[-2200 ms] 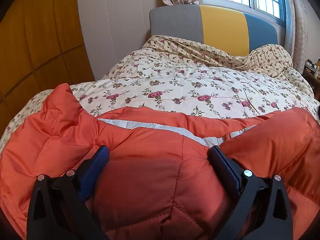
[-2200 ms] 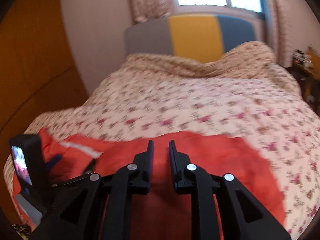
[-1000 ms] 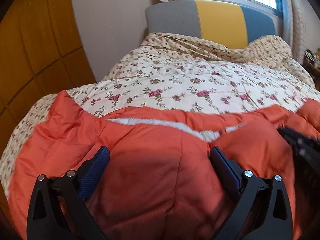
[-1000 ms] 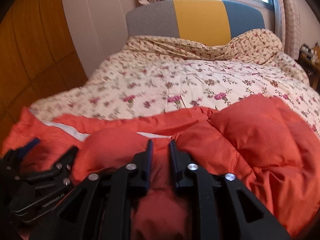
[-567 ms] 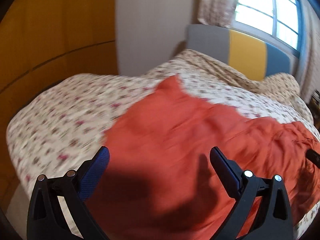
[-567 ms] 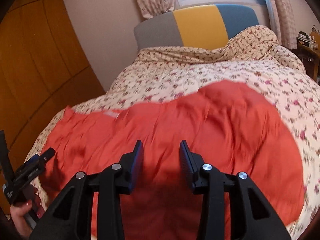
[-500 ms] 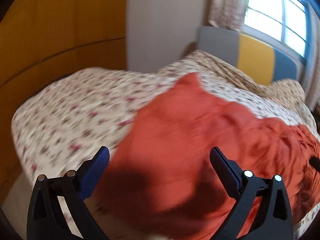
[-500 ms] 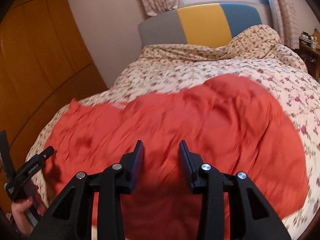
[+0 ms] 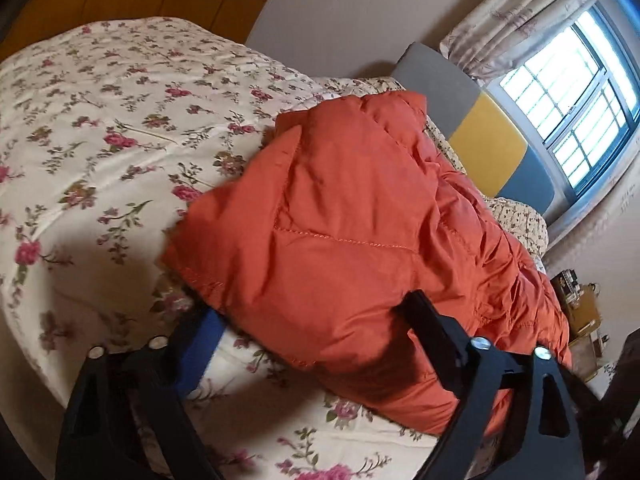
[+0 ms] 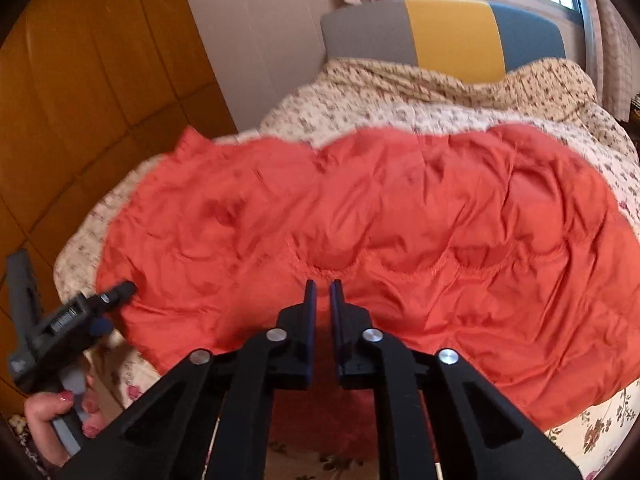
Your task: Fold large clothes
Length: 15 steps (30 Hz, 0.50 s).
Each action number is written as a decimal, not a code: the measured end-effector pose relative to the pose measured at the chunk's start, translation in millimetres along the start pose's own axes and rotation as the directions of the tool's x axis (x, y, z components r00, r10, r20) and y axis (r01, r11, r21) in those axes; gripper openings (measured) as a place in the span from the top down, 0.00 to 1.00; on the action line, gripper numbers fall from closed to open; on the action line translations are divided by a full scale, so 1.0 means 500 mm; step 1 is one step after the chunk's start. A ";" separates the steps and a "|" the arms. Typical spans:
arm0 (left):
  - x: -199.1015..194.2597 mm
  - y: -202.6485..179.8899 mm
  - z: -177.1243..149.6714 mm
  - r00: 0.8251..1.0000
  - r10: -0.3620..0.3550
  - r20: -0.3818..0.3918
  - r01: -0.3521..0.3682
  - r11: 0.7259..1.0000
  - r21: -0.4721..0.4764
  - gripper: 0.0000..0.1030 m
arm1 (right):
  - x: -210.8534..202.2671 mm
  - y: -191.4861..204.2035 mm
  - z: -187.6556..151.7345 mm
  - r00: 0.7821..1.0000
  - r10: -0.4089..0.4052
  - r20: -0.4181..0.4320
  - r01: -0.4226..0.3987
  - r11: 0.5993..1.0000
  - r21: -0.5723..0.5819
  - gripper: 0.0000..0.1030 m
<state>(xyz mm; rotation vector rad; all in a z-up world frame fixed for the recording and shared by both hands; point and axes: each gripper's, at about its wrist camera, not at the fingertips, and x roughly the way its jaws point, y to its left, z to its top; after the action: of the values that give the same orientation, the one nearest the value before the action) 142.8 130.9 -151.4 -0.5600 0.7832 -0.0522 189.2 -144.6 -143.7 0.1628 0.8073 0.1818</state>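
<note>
An orange quilted jacket point(image 10: 400, 220) lies spread across the floral bed quilt point(image 9: 100, 140), outer side up. My left gripper point(image 9: 312, 312) is at the jacket's near left corner point(image 9: 248, 272). Its jaws are closing: the blue-padded finger point(image 9: 200, 340) reaches under the hem and the other finger point(image 9: 424, 316) lies on top, with no squeeze visible. The right wrist view shows a hand holding that left gripper point(image 10: 116, 296) at the jacket's left edge. My right gripper point(image 10: 322, 286) is shut to a thin slit at the near middle, where the fabric puckers at a seam.
The bed's near edge point(image 10: 592, 436) runs just under both grippers. A grey, yellow and blue headboard point(image 10: 452, 40) and a window point(image 9: 572, 92) stand at the far end. Wooden panelling point(image 10: 100, 80) lines the left side. A small cluttered stand point(image 9: 576, 292) is at the bed's right.
The white lining no longer shows; the jacket lies orange side up. My left gripper swung to its left corner, rolled and began closing. My right gripper's jaws went from apart to nearly together.
</note>
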 end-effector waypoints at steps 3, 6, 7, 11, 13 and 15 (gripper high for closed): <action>0.012 -0.010 0.000 1.000 -0.017 0.009 0.017 1.000 0.011 0.16 | 0.035 -0.004 -0.011 0.998 -0.028 -0.049 0.027 1.000 -0.013 0.95; 0.026 -0.013 0.004 0.999 -0.037 0.019 0.037 0.999 0.000 0.20 | 0.060 -0.010 -0.018 0.997 -0.043 -0.059 0.042 0.999 -0.022 0.97; 0.033 -0.009 0.007 0.998 -0.049 0.028 0.050 0.999 -0.010 0.22 | 0.070 -0.014 -0.019 0.997 -0.043 -0.066 0.042 0.999 -0.019 0.97; 0.046 -0.004 0.009 0.996 -0.068 0.061 0.071 0.997 -0.044 0.35 | 0.096 -0.022 -0.026 0.997 -0.037 -0.072 0.035 0.999 -0.029 0.97; 0.046 0.002 0.009 0.993 -0.092 0.075 0.098 0.992 -0.085 0.47 | 0.101 -0.024 -0.029 0.997 -0.042 -0.065 0.040 0.998 -0.038 0.97; 0.037 0.006 0.010 0.990 -0.102 0.098 0.114 0.985 -0.126 0.57 | 0.102 -0.024 -0.032 0.997 -0.050 -0.055 0.047 0.998 -0.047 0.97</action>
<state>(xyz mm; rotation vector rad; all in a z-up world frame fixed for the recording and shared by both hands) 158.9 131.1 -162.0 -0.7254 0.6697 -0.0751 213.2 -143.5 -193.0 0.0948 0.8619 0.1594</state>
